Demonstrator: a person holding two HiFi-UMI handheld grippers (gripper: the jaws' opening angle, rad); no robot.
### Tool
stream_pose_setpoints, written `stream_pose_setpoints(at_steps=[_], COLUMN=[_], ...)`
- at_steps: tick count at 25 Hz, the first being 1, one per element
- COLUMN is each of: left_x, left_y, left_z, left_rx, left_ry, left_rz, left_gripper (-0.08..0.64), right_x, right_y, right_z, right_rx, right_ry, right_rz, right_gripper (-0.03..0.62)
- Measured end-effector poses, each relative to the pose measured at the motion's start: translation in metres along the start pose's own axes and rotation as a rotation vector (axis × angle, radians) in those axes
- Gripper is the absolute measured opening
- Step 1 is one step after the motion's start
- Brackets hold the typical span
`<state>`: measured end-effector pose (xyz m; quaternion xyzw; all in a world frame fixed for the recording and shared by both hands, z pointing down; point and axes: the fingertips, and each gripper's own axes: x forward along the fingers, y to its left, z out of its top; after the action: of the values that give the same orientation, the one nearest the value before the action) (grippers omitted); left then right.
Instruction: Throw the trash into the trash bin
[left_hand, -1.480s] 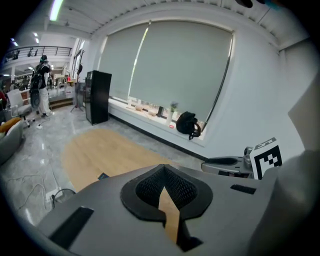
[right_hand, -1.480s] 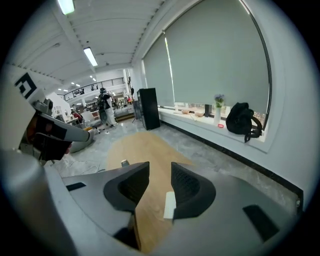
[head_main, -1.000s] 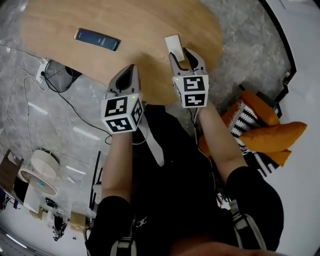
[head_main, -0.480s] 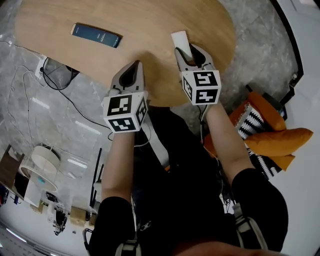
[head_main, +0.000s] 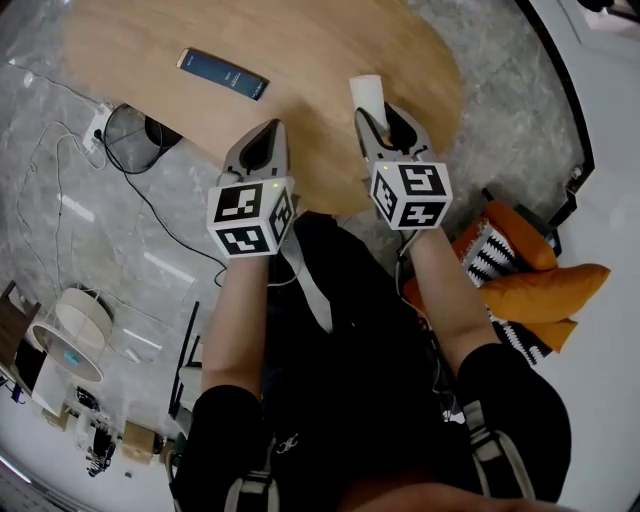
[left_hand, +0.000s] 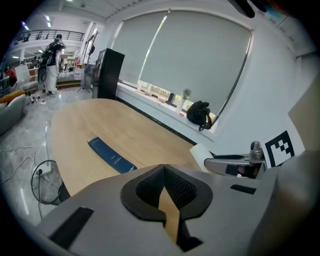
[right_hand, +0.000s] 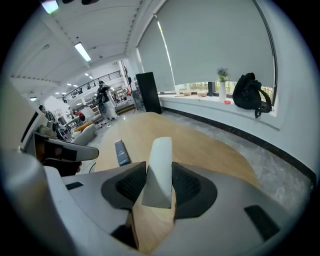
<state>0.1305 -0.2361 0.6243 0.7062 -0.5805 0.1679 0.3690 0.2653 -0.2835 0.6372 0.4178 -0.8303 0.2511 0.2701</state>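
My right gripper (head_main: 383, 108) is shut on a white, flattened paper piece (head_main: 366, 91) that sticks out forward past the fingertips, above the near edge of the oval wooden table (head_main: 300, 40). In the right gripper view the paper piece (right_hand: 159, 170) stands squeezed between both pads of the right gripper (right_hand: 159, 176). To its left, my left gripper (head_main: 266, 135) hangs over the table's near edge with its jaws shut and nothing in them; the left gripper (left_hand: 164, 169) shows its pads meeting. A round dark mesh container (head_main: 137, 132), perhaps the bin, sits on the floor by the table's left side.
A dark blue phone (head_main: 223, 73) lies on the table's left half. A power strip with cables (head_main: 98, 125) lies on the marble floor at the left. Orange and striped cushions (head_main: 525, 270) sit at the right. A black bag (right_hand: 251, 105) rests on the window sill.
The right gripper has come up off the table with the white paper piece between its pads. The left gripper has risen a little beside it.
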Motion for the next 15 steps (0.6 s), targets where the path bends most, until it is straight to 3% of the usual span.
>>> stream_pose_setpoints(at_steps=[7, 15], left_x=[-0.045, -0.116], left_y=[0.044, 0.143], left_z=[0.011, -0.017], left_rx=[-0.052, -0.175], left_ry=[-0.057, -0.094], left_rz=[0.057, 0.164], left_gripper=[0.012, 0.012], right_x=[0.002, 0.031], right_y=[0.057, 0.173], right_z=[0.026, 0.044], right_rx=[-0.044, -0.114], right_ry=[-0.013, -0.009], right_rz=[0.053, 0.153], right_gripper=[0.163, 0.163])
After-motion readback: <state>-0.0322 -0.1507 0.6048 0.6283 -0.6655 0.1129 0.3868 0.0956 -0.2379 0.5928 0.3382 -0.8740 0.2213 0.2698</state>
